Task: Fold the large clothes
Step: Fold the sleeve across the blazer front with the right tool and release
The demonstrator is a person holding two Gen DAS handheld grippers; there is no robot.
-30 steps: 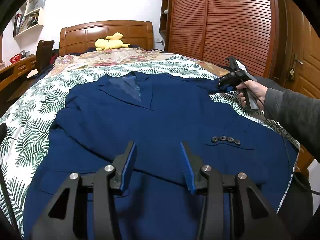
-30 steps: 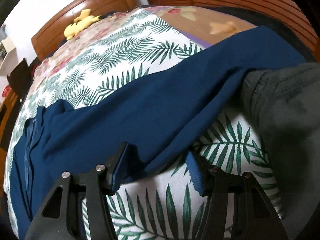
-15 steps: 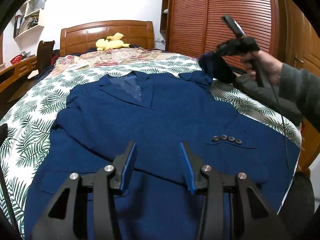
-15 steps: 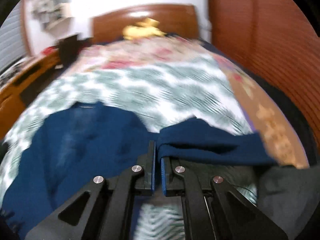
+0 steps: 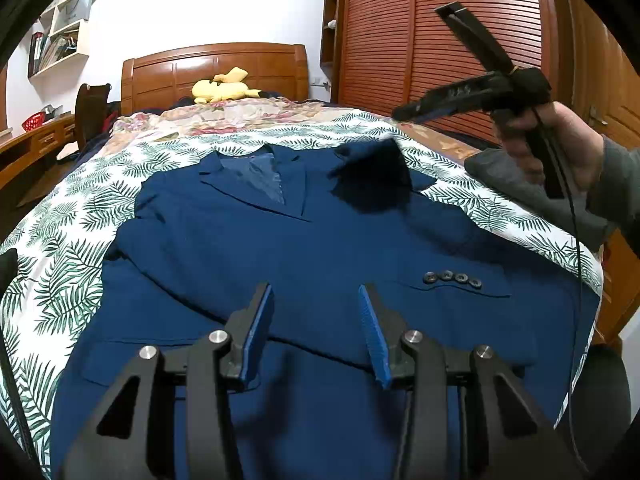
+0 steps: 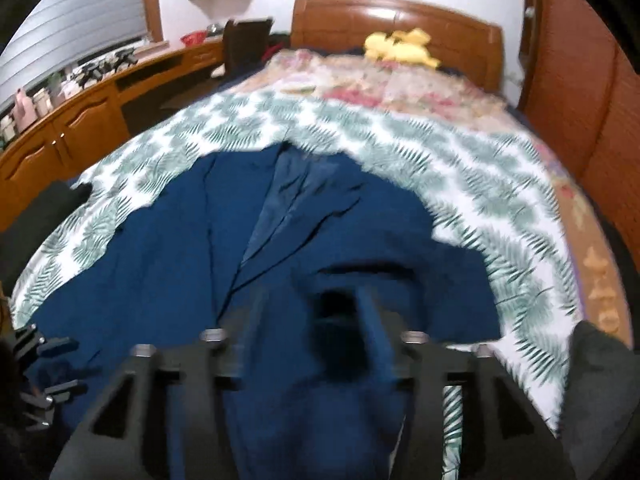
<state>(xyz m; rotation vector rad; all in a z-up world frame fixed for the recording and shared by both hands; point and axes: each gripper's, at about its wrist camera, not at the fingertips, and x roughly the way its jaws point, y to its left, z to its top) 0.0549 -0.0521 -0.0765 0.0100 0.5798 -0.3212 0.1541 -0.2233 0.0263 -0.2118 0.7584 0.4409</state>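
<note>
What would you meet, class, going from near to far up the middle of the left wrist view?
left gripper → blue jacket → leaf-print bedspread → floral bedding → yellow plush toy → wooden headboard

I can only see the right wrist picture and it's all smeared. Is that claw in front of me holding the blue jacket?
Observer: No. In the left wrist view the right gripper is up in the air above the bed, jaws opening, nothing between them.
Visitor: And the dark smudge in front of me?
Observer: Probably a blurred flap of the blue jacket, just below that gripper.
Visitor: What about the other claw?
Observer: The left gripper hovers open over the jacket's lower part, near four buttons on a sleeve.
</note>
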